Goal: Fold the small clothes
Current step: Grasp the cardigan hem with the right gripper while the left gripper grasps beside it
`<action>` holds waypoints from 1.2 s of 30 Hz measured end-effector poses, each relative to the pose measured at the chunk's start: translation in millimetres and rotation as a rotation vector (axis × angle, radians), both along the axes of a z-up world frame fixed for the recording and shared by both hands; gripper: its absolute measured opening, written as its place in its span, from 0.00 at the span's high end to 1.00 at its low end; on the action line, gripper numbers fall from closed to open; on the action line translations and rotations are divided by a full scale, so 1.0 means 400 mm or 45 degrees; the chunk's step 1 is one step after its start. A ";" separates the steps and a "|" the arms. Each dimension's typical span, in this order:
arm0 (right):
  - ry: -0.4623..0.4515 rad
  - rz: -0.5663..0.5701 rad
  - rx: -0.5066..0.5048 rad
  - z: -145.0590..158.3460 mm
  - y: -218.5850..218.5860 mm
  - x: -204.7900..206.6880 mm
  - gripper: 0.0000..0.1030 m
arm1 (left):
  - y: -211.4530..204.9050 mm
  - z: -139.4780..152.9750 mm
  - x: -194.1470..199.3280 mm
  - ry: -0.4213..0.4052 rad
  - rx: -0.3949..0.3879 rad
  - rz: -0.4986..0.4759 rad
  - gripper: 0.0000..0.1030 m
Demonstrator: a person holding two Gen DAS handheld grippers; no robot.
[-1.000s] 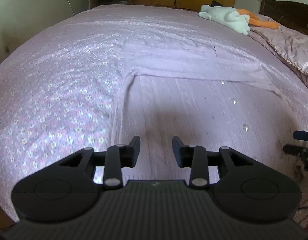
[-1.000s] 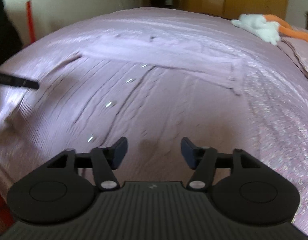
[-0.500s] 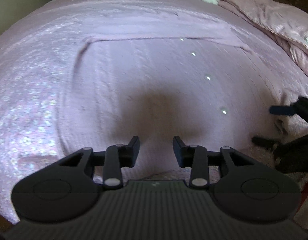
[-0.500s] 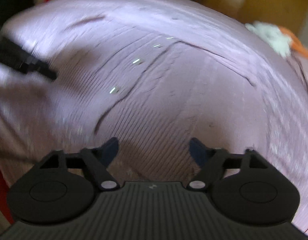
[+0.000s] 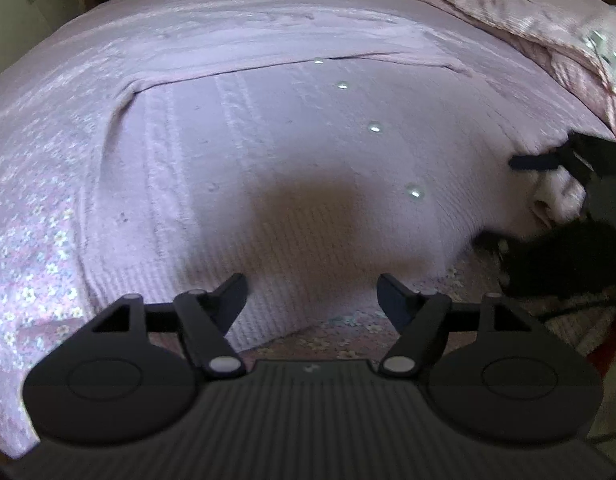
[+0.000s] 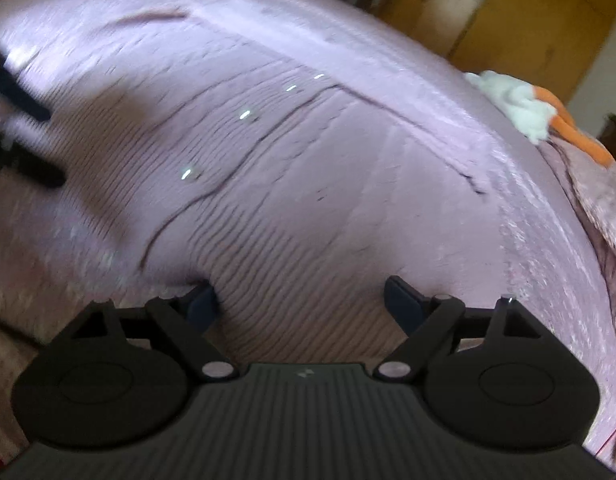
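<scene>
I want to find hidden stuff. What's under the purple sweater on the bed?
The knitted sweater lies flat on the flowery bedspread, which shows around its edges. Anything beneath the sweater's middle is covered, so I can't tell.

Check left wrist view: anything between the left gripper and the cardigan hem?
Nothing. The open left gripper sits right at the cardigan hem, only floral bedsheet beneath.

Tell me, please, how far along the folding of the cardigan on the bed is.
Early stage. The lilac knitted cardigan with shiny buttons lies flat on the floral bedspread, sleeves apparently folded across its top. The left tool and right tool are open at the hem, gripping nothing. The body remains unfolded.
</scene>
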State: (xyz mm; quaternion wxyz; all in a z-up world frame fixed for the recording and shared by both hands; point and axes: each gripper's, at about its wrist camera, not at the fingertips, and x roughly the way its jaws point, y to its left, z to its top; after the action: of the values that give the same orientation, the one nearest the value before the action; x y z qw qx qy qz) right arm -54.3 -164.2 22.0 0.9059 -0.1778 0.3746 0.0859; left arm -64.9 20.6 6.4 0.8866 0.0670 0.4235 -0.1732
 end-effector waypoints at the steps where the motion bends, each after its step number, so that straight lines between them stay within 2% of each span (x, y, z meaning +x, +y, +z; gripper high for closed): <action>1: -0.013 -0.021 0.026 0.006 -0.006 0.005 0.15 | -0.007 -0.003 -0.004 -0.002 0.014 -0.025 0.29; 5: -0.049 -0.105 0.146 0.033 -0.029 0.035 0.15 | -0.058 -0.020 -0.028 -0.094 0.212 -0.131 0.29; 8: -0.048 -0.154 0.219 0.039 -0.040 0.048 0.15 | -0.090 -0.045 -0.028 -0.144 0.384 -0.138 0.29; 10: -0.057 -0.186 0.253 0.040 -0.046 0.059 0.15 | -0.097 -0.059 -0.023 -0.155 0.455 -0.130 0.29; 17: -0.084 -0.236 0.305 0.041 -0.060 0.049 0.15 | -0.086 -0.059 -0.008 -0.223 0.539 -0.067 0.26; 20: -0.080 -0.230 0.323 0.036 -0.060 0.047 0.20 | -0.084 -0.053 0.004 -0.278 0.568 -0.048 0.26; 23: -0.078 -0.229 0.336 0.026 -0.059 0.050 0.23 | -0.082 -0.045 0.012 -0.325 0.551 -0.037 0.26; 27: -0.100 -0.233 0.348 0.029 -0.059 0.047 0.24 | -0.079 -0.020 -0.003 -0.469 0.517 0.000 0.29; 30: -0.111 -0.228 0.366 0.033 -0.062 0.048 0.31 | -0.079 -0.015 0.004 -0.462 0.470 -0.007 0.43; 32: -0.109 -0.212 0.359 0.033 -0.061 0.052 0.38 | -0.074 -0.019 0.016 -0.410 0.421 -0.013 0.65; 34: -0.098 -0.183 0.339 0.031 -0.050 0.053 0.49 | -0.069 -0.017 0.031 -0.366 0.358 -0.028 0.77; 35: -0.094 -0.164 0.322 0.032 -0.041 0.054 0.53 | -0.069 -0.011 0.030 -0.361 0.339 -0.030 0.82; 36: -0.093 -0.148 0.312 0.034 -0.035 0.055 0.61 | -0.068 -0.004 0.033 -0.354 0.325 -0.032 0.85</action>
State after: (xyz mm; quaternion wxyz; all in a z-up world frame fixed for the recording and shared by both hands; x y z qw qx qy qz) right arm -32.1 -178.2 35.7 0.9373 -0.0470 0.3378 0.0717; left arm -51.7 -6.6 4.7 0.9187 0.2078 0.3145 -0.1183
